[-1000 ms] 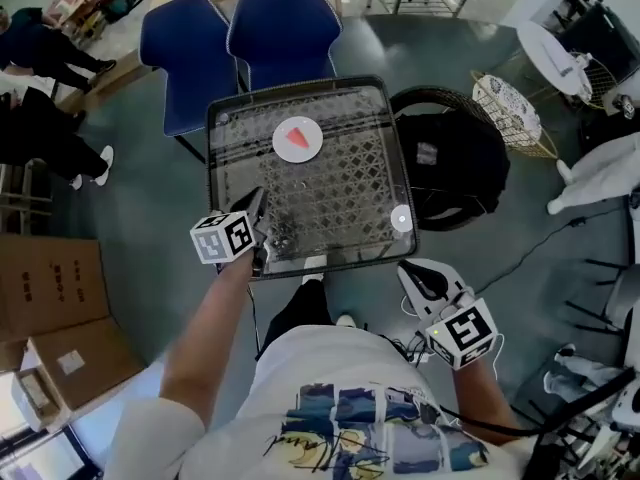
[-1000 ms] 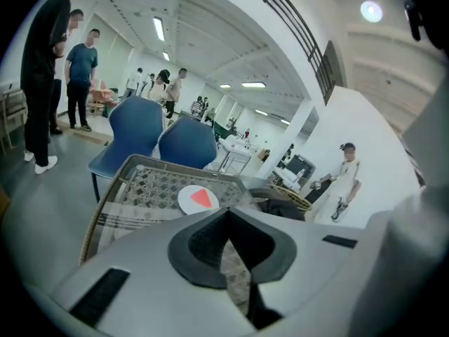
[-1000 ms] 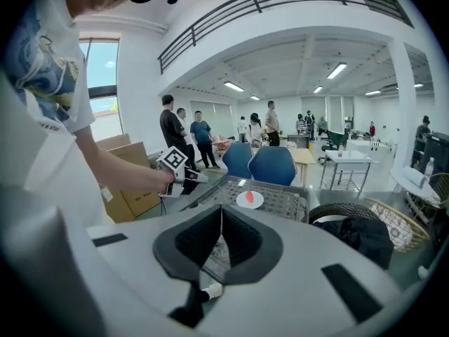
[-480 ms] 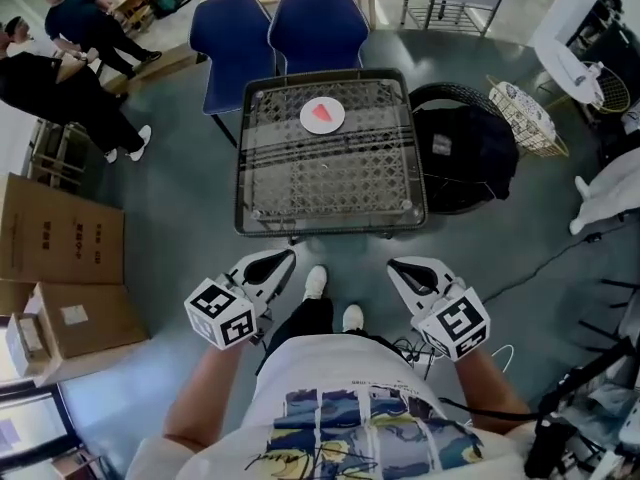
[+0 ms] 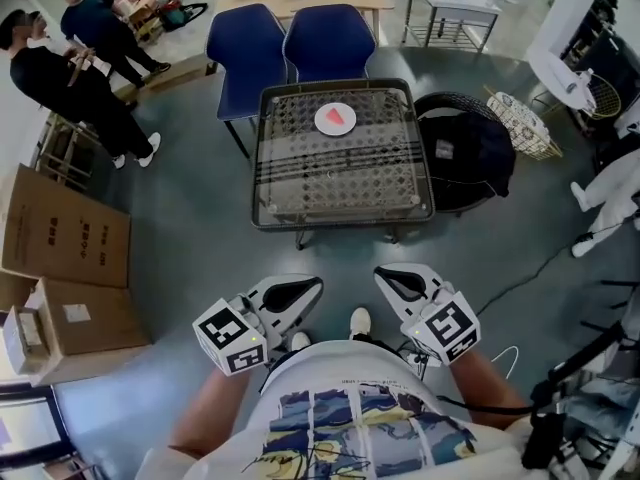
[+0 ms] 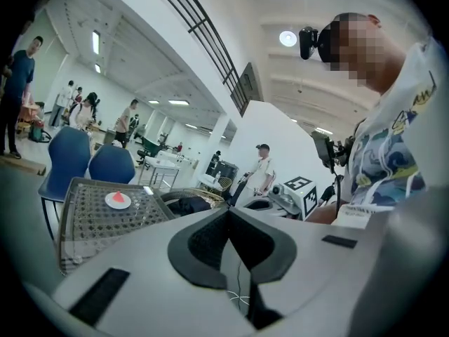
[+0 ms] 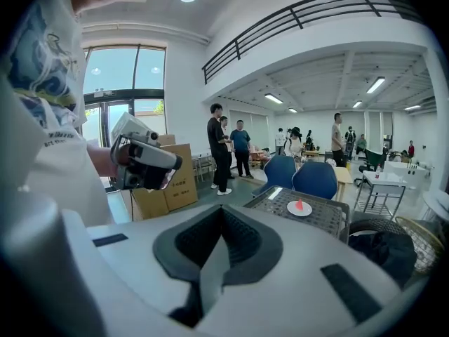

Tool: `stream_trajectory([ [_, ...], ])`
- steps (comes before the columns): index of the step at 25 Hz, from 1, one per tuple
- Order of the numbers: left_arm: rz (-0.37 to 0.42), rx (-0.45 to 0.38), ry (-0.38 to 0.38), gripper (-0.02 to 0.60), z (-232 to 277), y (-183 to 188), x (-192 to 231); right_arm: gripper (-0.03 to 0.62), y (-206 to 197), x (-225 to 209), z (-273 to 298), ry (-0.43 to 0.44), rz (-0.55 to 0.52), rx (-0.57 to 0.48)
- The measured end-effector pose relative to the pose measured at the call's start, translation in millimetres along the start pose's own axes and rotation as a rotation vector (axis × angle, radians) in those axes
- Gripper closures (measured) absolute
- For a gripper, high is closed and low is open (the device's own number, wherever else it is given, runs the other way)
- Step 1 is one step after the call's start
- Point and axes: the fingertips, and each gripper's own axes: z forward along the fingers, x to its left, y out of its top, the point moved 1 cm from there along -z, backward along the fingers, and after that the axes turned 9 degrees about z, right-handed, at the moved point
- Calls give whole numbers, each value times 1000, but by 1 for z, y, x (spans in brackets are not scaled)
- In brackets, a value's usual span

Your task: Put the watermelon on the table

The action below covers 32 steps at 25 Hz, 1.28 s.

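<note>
A red watermelon slice (image 5: 337, 118) lies on a white plate (image 5: 322, 126) at the far side of the glass-topped wicker table (image 5: 340, 178). Both grippers are held close to my body, well short of the table's near edge. The left gripper (image 5: 305, 290) is shut with nothing in it, and so is the right gripper (image 5: 392, 278). In the left gripper view the slice (image 6: 118, 197) sits far off on the table at the left. In the right gripper view the slice (image 7: 299, 204) and its plate (image 7: 299, 210) show small in the distance, right of centre.
Two blue chairs (image 5: 290, 43) stand behind the table. A black bag (image 5: 465, 153) fills a round seat at the table's right, with a wire basket (image 5: 525, 123) beyond it. Cardboard boxes (image 5: 60, 243) are stacked at the left. People (image 5: 70, 68) stand at the far left.
The left gripper has come off the table's front edge and both grippers have drawn back to my body. I stand farther from the table. The slice stays on its plate.
</note>
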Motion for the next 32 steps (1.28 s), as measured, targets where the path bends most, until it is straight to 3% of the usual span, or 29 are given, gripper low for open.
stream_trajectory([
  [4, 22, 8, 5, 572, -46, 0, -12, 583, 7, 43, 16, 8, -22, -12],
  [9, -44, -35, -13, 572, -107, -4, -16, 583, 8, 101, 36, -1, -27, -18],
  [16, -22, -28, -31, 572, -171, -20, -22, 583, 14, 174, 55, -11, -38, -54],
  [23, -11, -29, -48, 572, -206, -30, -29, 584, 10, 226, 60, -18, -51, -51],
  [32, -9, -12, -77, 572, -217, -48, -32, 583, 7, 251, 61, -50, -71, -40],
])
